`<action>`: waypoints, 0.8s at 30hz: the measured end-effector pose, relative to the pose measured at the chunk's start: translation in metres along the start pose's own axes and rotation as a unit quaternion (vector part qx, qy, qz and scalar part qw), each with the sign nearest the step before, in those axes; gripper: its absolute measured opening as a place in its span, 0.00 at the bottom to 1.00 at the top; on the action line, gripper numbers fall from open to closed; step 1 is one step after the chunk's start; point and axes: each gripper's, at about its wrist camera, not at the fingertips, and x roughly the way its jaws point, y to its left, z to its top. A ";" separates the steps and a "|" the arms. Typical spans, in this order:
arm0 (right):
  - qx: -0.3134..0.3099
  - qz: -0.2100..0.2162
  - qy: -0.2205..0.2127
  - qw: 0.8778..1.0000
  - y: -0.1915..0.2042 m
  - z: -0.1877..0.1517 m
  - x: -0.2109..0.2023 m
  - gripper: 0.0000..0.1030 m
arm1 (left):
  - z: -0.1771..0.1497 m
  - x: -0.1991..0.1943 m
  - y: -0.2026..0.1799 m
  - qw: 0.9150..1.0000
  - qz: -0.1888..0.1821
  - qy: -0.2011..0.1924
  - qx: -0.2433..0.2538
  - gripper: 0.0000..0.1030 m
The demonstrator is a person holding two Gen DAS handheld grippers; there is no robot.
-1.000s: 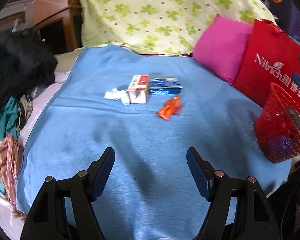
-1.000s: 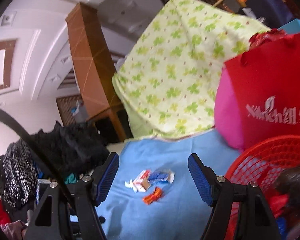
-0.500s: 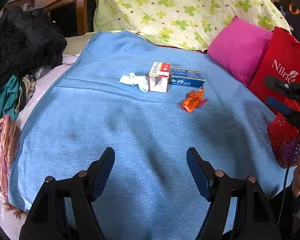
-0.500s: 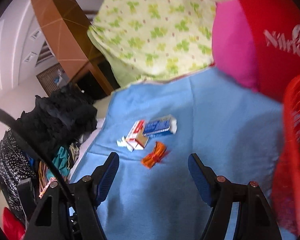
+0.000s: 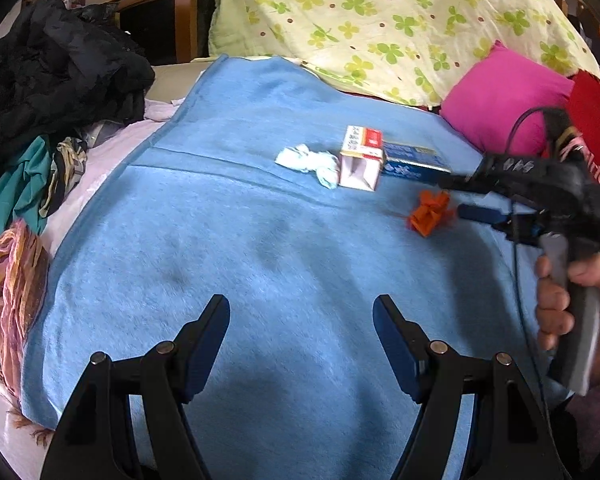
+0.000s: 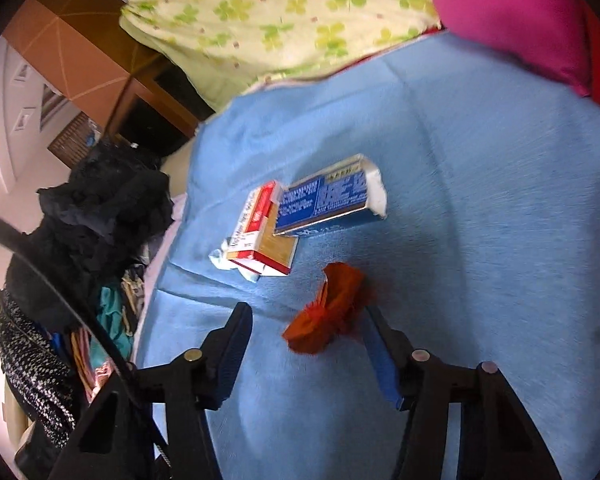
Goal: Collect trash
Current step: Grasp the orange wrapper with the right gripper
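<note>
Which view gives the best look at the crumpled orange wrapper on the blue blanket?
The right wrist view: the orange wrapper is large and close, lying between the closing jaws of the right hand-held gripper, nearer one finger. The left wrist view shows the wrapper small and farther off, with that gripper reaching in from the side.

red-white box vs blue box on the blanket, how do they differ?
Colour: the red-white box is red, white and tan; the blue box is blue with white print.
Pose: in the left wrist view the red-white box stands on its side with an open end facing the camera; the blue box lies flat.
Shape: the blue box looks longer and lower.
Shared: both are cartons, touching, on the blue blanket.
</note>
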 end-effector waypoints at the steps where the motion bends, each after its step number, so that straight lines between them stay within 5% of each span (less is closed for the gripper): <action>1: 0.001 -0.008 0.008 1.000 0.000 0.002 0.008 0.50 | 0.004 0.001 0.002 1.000 0.000 -0.001 -0.002 0.72; 8: 0.006 -0.038 0.045 0.998 -0.003 0.003 0.039 0.29 | 0.050 0.021 0.003 1.000 -0.010 -0.009 0.004 0.72; 19: 0.019 -0.028 -0.007 0.999 -0.023 0.021 -0.013 0.29 | 0.120 0.098 -0.059 0.994 -0.071 0.032 0.076 0.73; 24: 0.021 -0.030 -0.013 0.999 -0.031 0.025 -0.024 0.29 | 0.135 0.132 -0.077 0.991 -0.038 0.051 0.116 0.73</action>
